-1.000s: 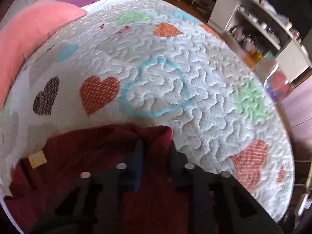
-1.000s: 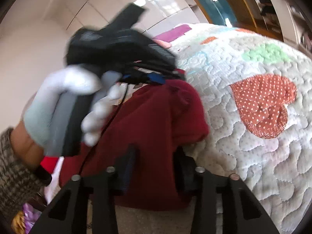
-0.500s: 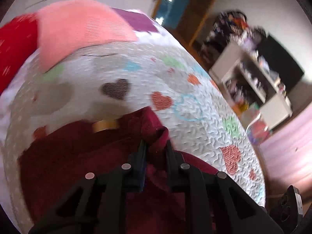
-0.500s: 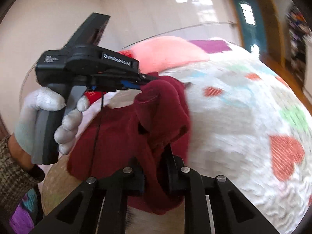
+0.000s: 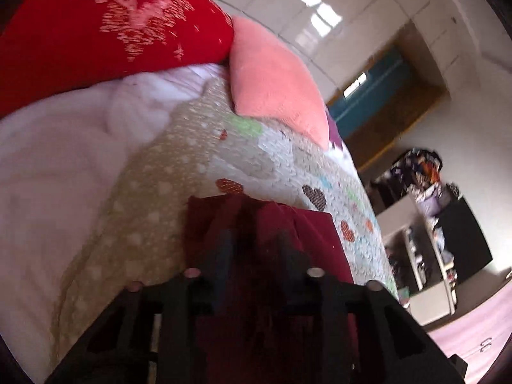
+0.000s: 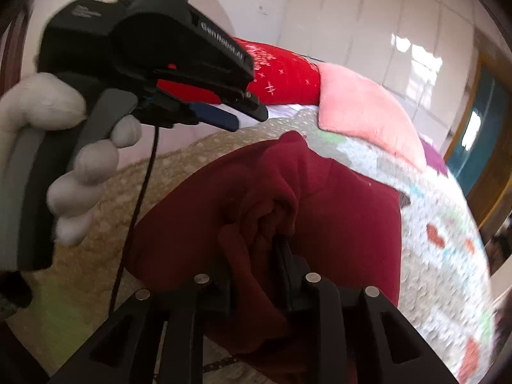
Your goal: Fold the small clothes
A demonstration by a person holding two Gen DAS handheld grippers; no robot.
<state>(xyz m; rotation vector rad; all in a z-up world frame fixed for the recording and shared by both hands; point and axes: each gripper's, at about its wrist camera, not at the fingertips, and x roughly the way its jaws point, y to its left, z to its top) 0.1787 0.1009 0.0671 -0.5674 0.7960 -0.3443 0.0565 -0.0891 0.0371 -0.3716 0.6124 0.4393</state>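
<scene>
1. 2 hand-held grippers work on 1 dark red garment (image 6: 336, 217), a soft, thick-looking knit that lies on the bed's heart-patterned quilt (image 6: 448, 243), towards the pillow end.
2. In the right wrist view the left hand-held gripper (image 6: 246, 116) hangs above the garment in a white-gloved hand (image 6: 80, 166); its fingers stand apart and nothing is between them.
3. The left wrist view is blurred, with the same gripper's fingers over the red cloth and no fold visibly pinched.
4. The right hand-held gripper (image 6: 256, 256) is clamped on a bunched fold of the garment, cloth puckering into creases at the grip.
5. Handling, as I judge it: light, limp and not fragile, with some bulk, so it will sag and drag where it is unsupported and will not slip easily from the pads. A hem, a cuff or a corner gives the best hold; a pinch in the middle only gathers more cloth.
6. The quilt is padded and stitched, so it may give under pressure and grip the knit a little.
7. At the head edge of the bed sit a red pillow (image 5: 96, 32) with white marks and, to its right, a pink pillow (image 5: 272, 76); white bedding (image 5: 64, 147) shows at the left edge.
8. Beyond the bed's right edge are white wall panels, a teal door (image 5: 368, 96) in a wooden frame, and cluttered shelves (image 5: 425, 243).
</scene>
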